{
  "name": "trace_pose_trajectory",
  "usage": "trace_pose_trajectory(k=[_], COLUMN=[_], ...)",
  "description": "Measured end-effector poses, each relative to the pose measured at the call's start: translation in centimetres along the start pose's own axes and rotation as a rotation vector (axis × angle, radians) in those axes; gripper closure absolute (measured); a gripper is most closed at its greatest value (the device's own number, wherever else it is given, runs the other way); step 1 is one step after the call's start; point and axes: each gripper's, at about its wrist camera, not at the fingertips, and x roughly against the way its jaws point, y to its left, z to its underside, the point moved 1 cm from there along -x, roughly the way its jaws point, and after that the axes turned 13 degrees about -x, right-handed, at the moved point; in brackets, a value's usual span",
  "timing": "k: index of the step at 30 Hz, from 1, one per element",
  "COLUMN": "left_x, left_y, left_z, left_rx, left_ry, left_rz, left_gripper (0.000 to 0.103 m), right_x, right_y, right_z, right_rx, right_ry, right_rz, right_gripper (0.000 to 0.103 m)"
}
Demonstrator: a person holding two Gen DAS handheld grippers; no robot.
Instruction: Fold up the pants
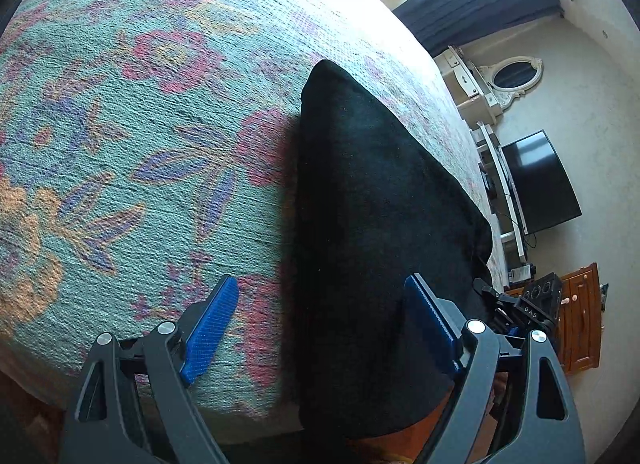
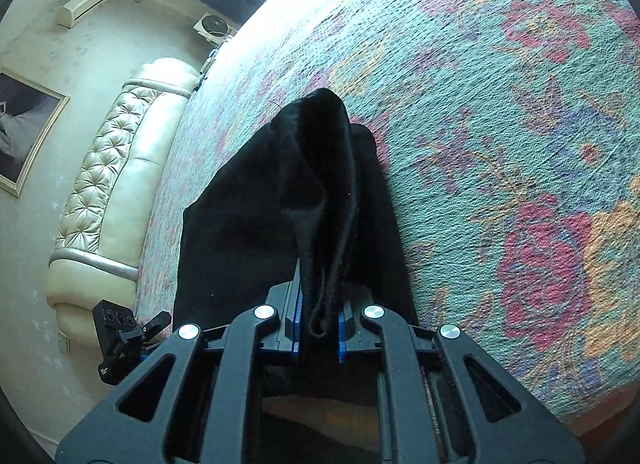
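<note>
Black pants (image 1: pixel 372 200) lie lengthwise on a floral bedspread (image 1: pixel 132 136), their near end hanging over the bed's front edge. My left gripper (image 1: pixel 322 324) is open wide above that near end: one blue pad (image 1: pixel 212 324) is over the bedspread, the other (image 1: pixel 432 320) over the dark cloth, neither pressing. In the right wrist view my right gripper (image 2: pixel 319 324) is shut on a raised fold of the pants (image 2: pixel 320 168), which rises from the flat part and runs down between the blue pads. The flat part spreads to the left of the fold.
The bedspread (image 2: pixel 520 144) fills most of both views, its front edge just below the grippers. A cream tufted headboard (image 2: pixel 108 184) lies left. A television (image 1: pixel 540 180), a wooden cabinet (image 1: pixel 580 316) and a white mirror (image 1: pixel 512 74) stand beyond the bed's right side.
</note>
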Motion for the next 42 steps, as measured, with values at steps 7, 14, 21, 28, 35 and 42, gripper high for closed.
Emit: trace_pose_trajectory(k=[7,14,21,28,35,42], left_x=[-0.8,-1.0,-1.4,-1.7,-1.9,-2.2], left_y=[-1.2,-1.5,-1.8,-1.8,-2.1,-2.4], left_z=[-0.2,0.0,0.0,0.2,0.4,0.7], left_rx=[-0.012,-0.021,-0.023,-0.018,-0.028,-0.03], left_ry=[0.002,0.003,0.003,0.008,0.009,0.009], left_rz=[-0.013,-0.024,-0.03,-0.02,-0.023,-0.017], left_gripper=[0.02,0.019,0.019,0.019,0.019,0.018], right_x=[0.4,0.5,1.3,3.1,4.6,2.7], right_y=[-1.9,-2.6,-3.5,-5.4,-7.2,-7.9], right_z=[-0.3,-0.8,-1.4,-2.1,-2.6,-1.3], right_rx=[-0.018,-0.033,-0.05,-0.112,-0.158,-0.123], right_ry=[0.009,0.021,0.031,0.021,-0.024,0.093], right_rz=[-0.025,-0.049,-0.067,-0.142,-0.133,-0.141], right_gripper=[0.092,0.092,0.091,0.077,0.035,0.028])
